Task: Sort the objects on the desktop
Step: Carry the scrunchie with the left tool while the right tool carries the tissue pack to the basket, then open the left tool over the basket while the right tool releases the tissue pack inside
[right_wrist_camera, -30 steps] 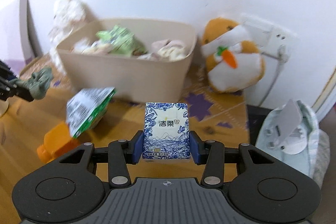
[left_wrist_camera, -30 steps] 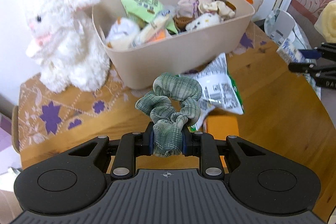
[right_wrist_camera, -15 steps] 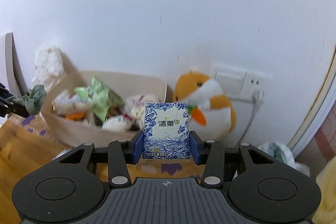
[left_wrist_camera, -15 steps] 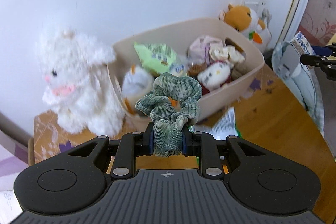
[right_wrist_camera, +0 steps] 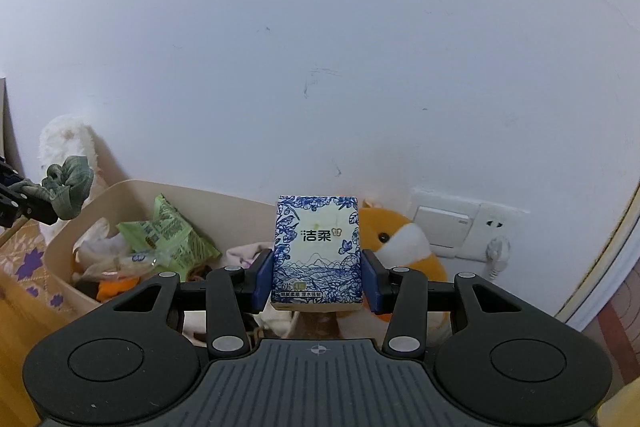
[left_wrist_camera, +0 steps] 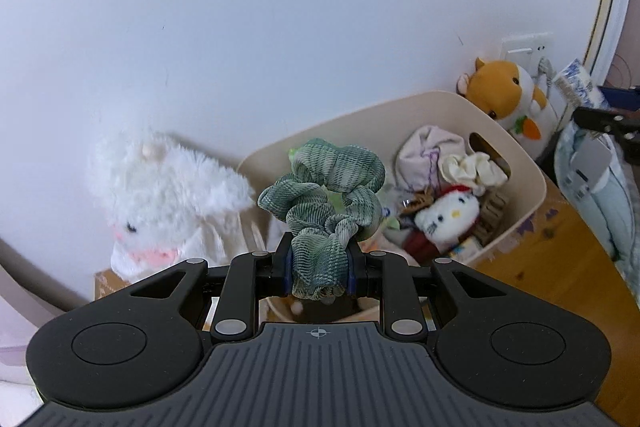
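We see a white wall (right_wrist_camera: 320, 67) filling most of both views, and against its foot stands a beige bin (left_wrist_camera: 528, 187) on a wooden table (left_wrist_camera: 560, 267). We take the bin as our landmark. Left of the bin, touching its side, sits a fluffy white rabbit toy (left_wrist_camera: 168, 203); in the right wrist view only its top (right_wrist_camera: 68, 139) shows behind the bin's far corner. Right of the bin, beside its rim, sits an orange hamster toy (left_wrist_camera: 504, 91) with a carrot on its front, and behind the hamster a wall socket (right_wrist_camera: 468, 227) with a plug in it. Inside the bin we make out a green snack bag (right_wrist_camera: 168, 231), a pale cloth bundle (left_wrist_camera: 428, 151), a cream scrunchie (left_wrist_camera: 472, 167) and a small white cat doll (left_wrist_camera: 448, 215).

Our left gripper (left_wrist_camera: 318, 267) is clamped on a green scrunchie (left_wrist_camera: 324, 195), which sticks up from between the blue pads and hangs above the bin's left half. Seen from the right wrist, that scrunchie (right_wrist_camera: 68, 191) is over the bin's left rim. Our right gripper (right_wrist_camera: 317, 281) is closed on a blue-and-white tissue pack (right_wrist_camera: 317, 251), held upright, in front of the hamster and over the bin's right end. From the left wrist, the pack (left_wrist_camera: 576, 83) appears just right of the hamster.
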Available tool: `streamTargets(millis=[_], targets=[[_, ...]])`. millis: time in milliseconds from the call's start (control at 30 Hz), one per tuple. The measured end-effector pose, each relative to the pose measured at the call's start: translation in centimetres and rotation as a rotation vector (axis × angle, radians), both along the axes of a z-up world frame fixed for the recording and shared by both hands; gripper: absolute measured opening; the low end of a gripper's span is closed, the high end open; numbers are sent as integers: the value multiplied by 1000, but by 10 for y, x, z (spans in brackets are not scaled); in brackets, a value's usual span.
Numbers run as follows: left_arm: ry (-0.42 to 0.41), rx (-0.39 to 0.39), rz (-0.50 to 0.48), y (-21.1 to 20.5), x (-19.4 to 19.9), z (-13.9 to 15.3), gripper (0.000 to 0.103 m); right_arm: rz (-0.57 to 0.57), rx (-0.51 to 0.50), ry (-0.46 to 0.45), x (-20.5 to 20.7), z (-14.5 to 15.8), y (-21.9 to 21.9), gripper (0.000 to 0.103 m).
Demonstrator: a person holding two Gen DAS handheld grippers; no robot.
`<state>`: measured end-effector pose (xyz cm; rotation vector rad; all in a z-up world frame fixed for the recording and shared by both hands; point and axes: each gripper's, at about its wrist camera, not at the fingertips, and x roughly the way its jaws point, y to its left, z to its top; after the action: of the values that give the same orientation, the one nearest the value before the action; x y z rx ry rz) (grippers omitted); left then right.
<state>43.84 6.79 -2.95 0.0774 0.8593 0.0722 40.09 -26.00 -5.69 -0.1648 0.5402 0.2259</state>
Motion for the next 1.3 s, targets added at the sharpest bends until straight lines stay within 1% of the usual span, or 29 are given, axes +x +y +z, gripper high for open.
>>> streamTargets(millis=[67, 200, 333, 500, 633, 800, 933, 967, 1033, 1100, 1167, 1200, 1300], targets=[[-1, -9, 1, 0, 6, 0, 24, -3, 5, 4, 8, -3, 7, 42], [6, -41, 11, 0, 18, -4, 24, 6, 55, 25, 23, -5, 20, 42], [29, -34, 19, -3, 28, -15, 24, 44, 49, 32, 32, -7, 41, 42], [64, -27, 40, -3, 39, -31, 24, 54, 77, 62, 40, -19, 60, 42], [87, -25, 59, -2, 47, -43, 24, 62, 60, 106, 49, -33, 73, 42], [118, -24, 60, -5, 52, -58, 24, 60, 8, 157, 57, -52, 83, 43], [121, -26, 55, -5, 51, -64, 24, 61, -12, 191, 58, -66, 86, 44], [118, -28, 45, -6, 50, -65, 26, 57, -18, 194, 57, -68, 86, 51], [110, -17, 39, -7, 47, -65, 35, 49, -16, 198, 55, -71, 84, 54], [105, -36, 41, -7, 45, -64, 61, 49, -19, 189, 50, -69, 80, 59], [87, -62, 54, -5, 40, -62, 73, 62, -33, 170, 45, -65, 78, 68], [80, -72, 58, -5, 39, -60, 77, 69, -38, 161, 42, -64, 77, 70], [89, -92, 61, -5, 35, -59, 79, 78, -42, 137, 35, -58, 75, 78]])
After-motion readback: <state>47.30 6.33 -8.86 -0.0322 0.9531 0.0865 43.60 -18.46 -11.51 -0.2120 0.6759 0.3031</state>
